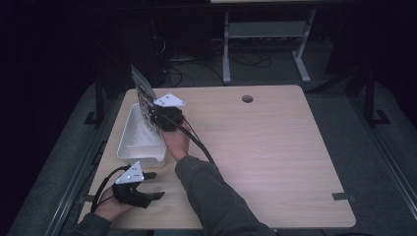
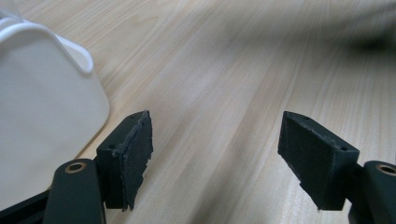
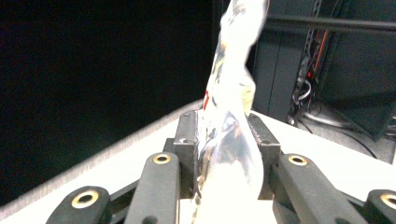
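Note:
My right gripper (image 1: 156,116) is shut on a shiny printed plastic packet (image 1: 143,98), holding it upright over the white tray (image 1: 129,147) at the table's left side. In the right gripper view the packet (image 3: 229,135) is pinched between the two black jaws and rises above them. My left gripper (image 1: 153,185) rests open near the table's front left corner, just in front of the tray. In the left gripper view its jaws stand wide apart over bare wood, with the tray's rounded corner (image 2: 46,93) at the left.
The wooden table (image 1: 265,147) has a cable hole (image 1: 247,99) at the back. A black cable (image 1: 196,140) trails from the right gripper along the forearm. Beyond the table stand a desk frame (image 1: 265,44) and floor cables.

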A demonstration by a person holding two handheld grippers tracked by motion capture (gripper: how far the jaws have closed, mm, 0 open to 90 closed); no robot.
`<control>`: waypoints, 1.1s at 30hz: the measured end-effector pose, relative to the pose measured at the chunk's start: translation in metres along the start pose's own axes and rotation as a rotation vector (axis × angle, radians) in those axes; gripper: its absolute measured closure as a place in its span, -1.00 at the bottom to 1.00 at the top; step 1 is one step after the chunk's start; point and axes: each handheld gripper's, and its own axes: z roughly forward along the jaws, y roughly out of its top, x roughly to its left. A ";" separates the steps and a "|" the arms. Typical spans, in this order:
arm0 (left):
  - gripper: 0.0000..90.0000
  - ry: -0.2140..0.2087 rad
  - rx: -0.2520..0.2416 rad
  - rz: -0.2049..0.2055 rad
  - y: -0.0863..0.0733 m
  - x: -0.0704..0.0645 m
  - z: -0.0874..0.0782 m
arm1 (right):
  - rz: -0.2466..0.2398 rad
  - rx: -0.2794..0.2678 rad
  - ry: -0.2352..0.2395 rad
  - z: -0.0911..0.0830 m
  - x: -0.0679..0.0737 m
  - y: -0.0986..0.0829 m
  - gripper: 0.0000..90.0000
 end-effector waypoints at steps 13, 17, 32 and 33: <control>-0.43 0.000 0.006 0.006 0.001 -0.001 0.002 | -0.039 0.130 -0.013 -0.006 -0.004 0.002 0.57; -0.43 0.002 0.007 0.010 0.001 -0.001 0.001 | -0.057 0.144 -0.073 -0.005 0.004 0.000 0.58; -0.43 0.003 0.004 0.012 0.001 -0.001 0.001 | 0.037 0.141 -0.143 -0.005 0.005 -0.007 0.59; -0.43 0.003 0.004 0.011 0.001 -0.001 0.001 | 0.037 0.140 -0.139 -0.005 0.005 -0.007 0.59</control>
